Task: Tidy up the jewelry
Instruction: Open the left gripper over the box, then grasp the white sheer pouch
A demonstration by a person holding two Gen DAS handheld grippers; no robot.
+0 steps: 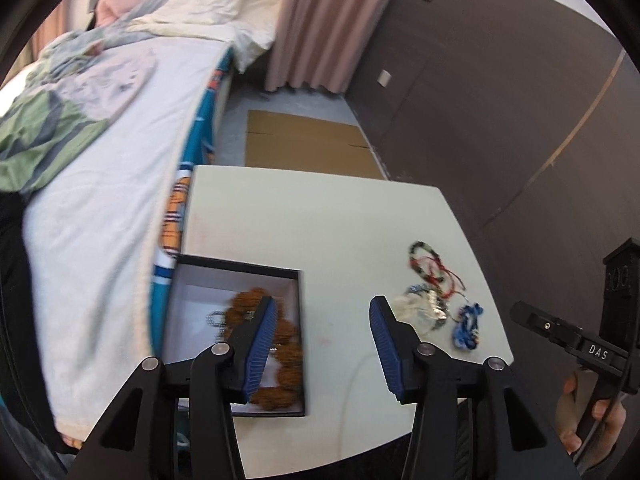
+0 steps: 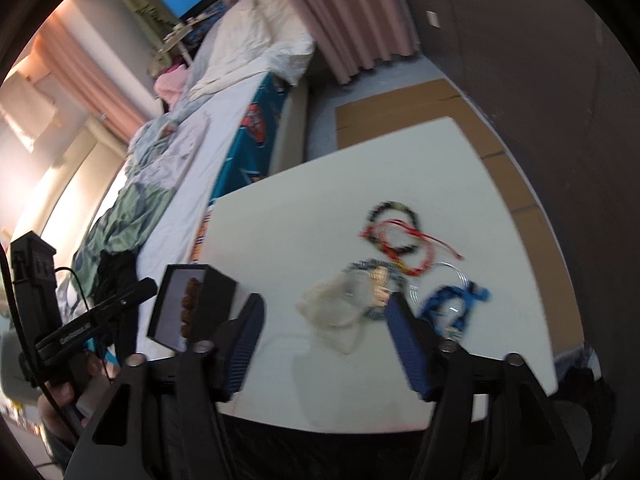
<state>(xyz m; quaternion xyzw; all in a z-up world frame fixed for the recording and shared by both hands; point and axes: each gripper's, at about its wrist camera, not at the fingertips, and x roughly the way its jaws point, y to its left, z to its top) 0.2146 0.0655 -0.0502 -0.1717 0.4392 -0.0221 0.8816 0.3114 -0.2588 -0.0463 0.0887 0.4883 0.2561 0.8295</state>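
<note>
White table (image 1: 320, 216): square top, standing beside a bed (image 1: 112, 184) with pale sheets; flattened cardboard (image 1: 304, 140) lies on the floor beyond it.

Black box (image 1: 236, 280): open, white-lined, at the table's left edge nearest the bed. Contents: brown beaded bracelet (image 1: 288, 364) looped along the floor of the box, plus a thin dark chain (image 1: 216, 318) at its left, partly hidden.

Loose jewelry, right half of table, clustered and overlapping:
- dark beaded bracelet (image 2: 394, 226), farthest from the cameras;
- red cord bracelet (image 2: 404, 250), lying across it;
- small clear pouch (image 2: 340, 312) with a greyish chain around a gold-coloured piece, details blurred;
- silver wire hoops (image 2: 448, 280), between the pouch and the blue item;
- blue braided bracelet (image 2: 456, 304), nearest the right edge.

Left gripper (image 1: 322, 344): jaws wide apart, nothing between them; raised above the table, left finger over the box.

Right gripper (image 2: 324, 344): jaws wide apart, empty; raised above the near edge, right finger beside the blue braided bracelet, pouch seen in the gap.
</note>
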